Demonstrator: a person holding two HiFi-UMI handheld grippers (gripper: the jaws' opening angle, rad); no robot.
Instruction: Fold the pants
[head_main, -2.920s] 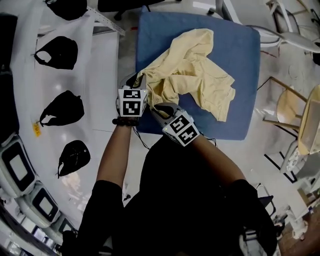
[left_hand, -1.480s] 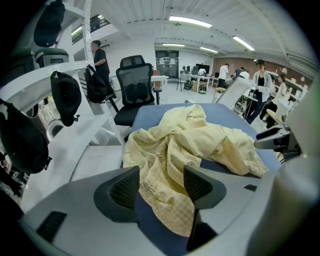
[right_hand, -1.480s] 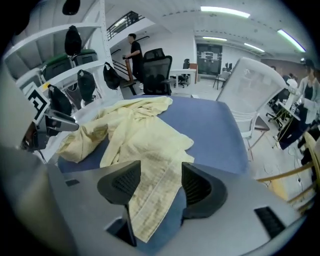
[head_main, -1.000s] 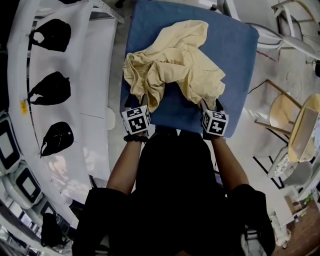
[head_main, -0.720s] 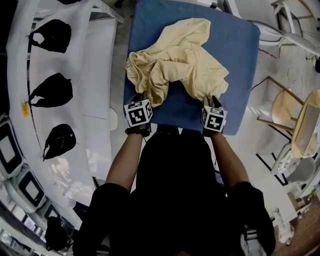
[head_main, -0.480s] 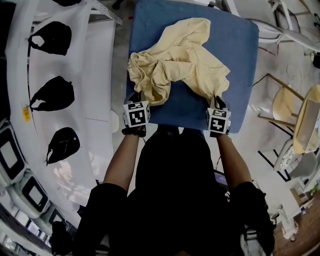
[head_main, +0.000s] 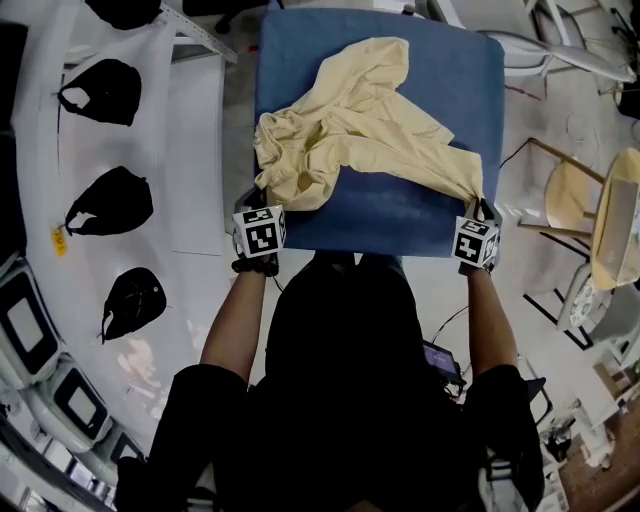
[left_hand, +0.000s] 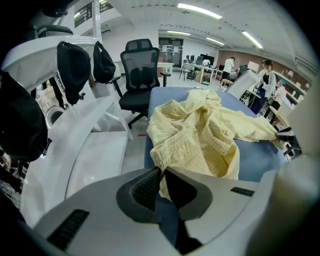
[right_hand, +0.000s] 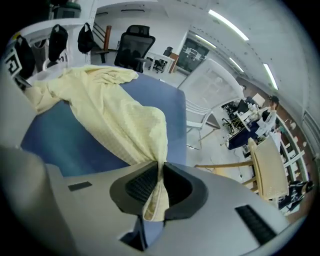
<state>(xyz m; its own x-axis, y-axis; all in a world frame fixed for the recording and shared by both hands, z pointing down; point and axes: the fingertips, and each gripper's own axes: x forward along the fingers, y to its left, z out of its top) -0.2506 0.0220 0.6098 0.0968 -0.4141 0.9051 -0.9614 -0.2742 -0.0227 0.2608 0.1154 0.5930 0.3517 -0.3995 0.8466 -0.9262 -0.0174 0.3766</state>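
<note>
Pale yellow pants (head_main: 350, 130) lie crumpled on a blue padded table (head_main: 400, 215). My left gripper (head_main: 262, 200) is at the table's near left corner. Its jaws have just closed and pinch an edge of the pants (left_hand: 200, 135) between the pads, as the left gripper (left_hand: 161, 172) view shows. My right gripper (head_main: 480, 207) is at the near right corner. It has also just closed, and in the right gripper (right_hand: 160, 167) view it clamps a fold of the pants (right_hand: 115, 110). The cloth runs taut from the heap to that grip.
A white curved rack (head_main: 190, 130) with several black caps (head_main: 110, 200) runs along the left of the table. A wooden chair (head_main: 570, 210) stands to the right. A black office chair (left_hand: 140, 65) stands beyond the table's far end, with people further back.
Both grippers took hold of the pants. The right one swung out to the near right corner, drawing one part of the cloth out straight. The left one shifted a little toward the near left corner.
</note>
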